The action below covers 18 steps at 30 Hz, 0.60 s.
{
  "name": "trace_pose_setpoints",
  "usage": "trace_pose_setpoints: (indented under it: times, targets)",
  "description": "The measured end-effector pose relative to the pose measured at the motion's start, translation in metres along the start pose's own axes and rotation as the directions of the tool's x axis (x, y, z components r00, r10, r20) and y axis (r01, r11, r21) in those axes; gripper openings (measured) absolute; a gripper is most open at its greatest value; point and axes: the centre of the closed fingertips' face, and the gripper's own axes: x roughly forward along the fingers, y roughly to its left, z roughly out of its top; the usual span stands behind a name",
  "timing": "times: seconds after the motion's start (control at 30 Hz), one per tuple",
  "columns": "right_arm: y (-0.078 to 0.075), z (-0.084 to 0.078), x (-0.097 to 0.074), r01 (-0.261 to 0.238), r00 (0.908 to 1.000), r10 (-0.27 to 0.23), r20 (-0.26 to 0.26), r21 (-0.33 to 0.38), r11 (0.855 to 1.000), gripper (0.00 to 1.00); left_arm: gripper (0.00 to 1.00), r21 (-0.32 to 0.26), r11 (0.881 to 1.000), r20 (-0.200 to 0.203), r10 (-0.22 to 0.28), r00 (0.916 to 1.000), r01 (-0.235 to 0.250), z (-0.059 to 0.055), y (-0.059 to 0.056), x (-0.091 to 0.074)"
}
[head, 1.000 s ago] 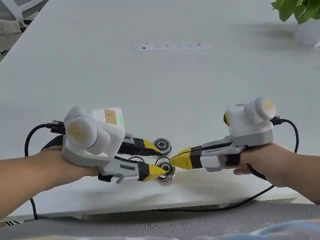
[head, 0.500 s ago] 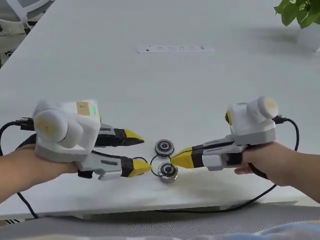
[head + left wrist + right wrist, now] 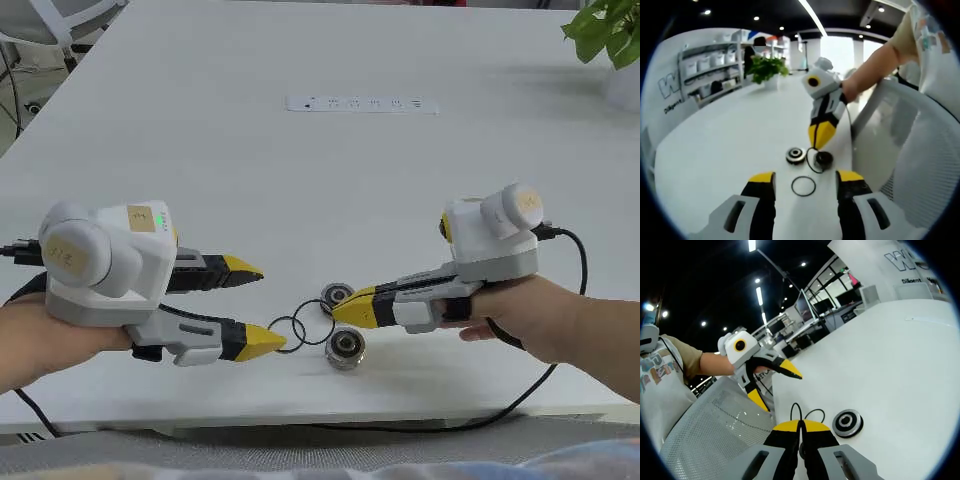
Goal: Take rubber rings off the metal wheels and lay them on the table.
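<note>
left gripper [image 3: 273, 307] jaws wide apart, nothing in them, tips pointing across the table [image 3: 300, 180] toward the right gripper [image 3: 340, 311]. right gripper jaws pressed together on a thin black rubber ring [image 3: 810, 162]. in the right gripper view the ring's loop sticks out just past the closed tips. in the left gripper view that ring hangs from the yellow tip as a narrow oval, long axis running from the tip down to the table, lower end touching or nearly touching the near wheel [image 3: 346, 348]; cannot tell which. second rubber ring [image 3: 803, 186] lies flat on the table, round, open face up, between the left gripper's two jaws in its own view and just short of the wheels. in the head view the two rings look overlapped between the gripper tips. near wheel lies flat, bore pointing up, just below the right gripper's tip. far wheel [image 3: 337, 296] also flat, bore up, just beside that tip on its far side. the two wheels are apart. the grippers point at each other nose to nose along the table's front edge. power strip [image 3: 362, 104] far back, long axis across the table, and a plant [image 3: 605, 30] in the far right corner.
</note>
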Motion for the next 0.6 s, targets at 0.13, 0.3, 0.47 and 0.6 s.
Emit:
trace_pose_setpoints:
  times: [0.13, 0.3, 0.47, 0.6]
  targets:
    - [-0.002, 0.003, 0.01, 0.011, 0.9999, -0.011, -0.014, -0.004, 1.0, 0.0, 0.5, -0.017, 1.0, -0.001, 0.02, 0.9998, -0.02, -0.004, 0.006, -0.005]
    - [-0.008, -0.002, 0.02, 0.022, 0.9984, -0.022, -0.052, 0.002, 1.0, 0.0, 0.5, -0.033, 0.999, 0.001, 0.031, 0.9995, -0.031, -0.006, 0.01, -0.007]
    - [-0.014, -0.004, 0.029, 0.037, 0.997, -0.036, -0.068, 0.012, 0.999, 0.0, 0.51, -0.032, 0.999, 0.003, 0.043, 0.9991, -0.043, -0.007, 0.014, -0.009]
    - [-0.019, -0.009, 0.036, 0.059, 0.9934, -0.057, -0.1, 0.022, 0.998, 0.0, 0.51, -0.036, 0.998, -0.006, 0.051, 0.9987, -0.051, -0.011, 0.016, -0.012]
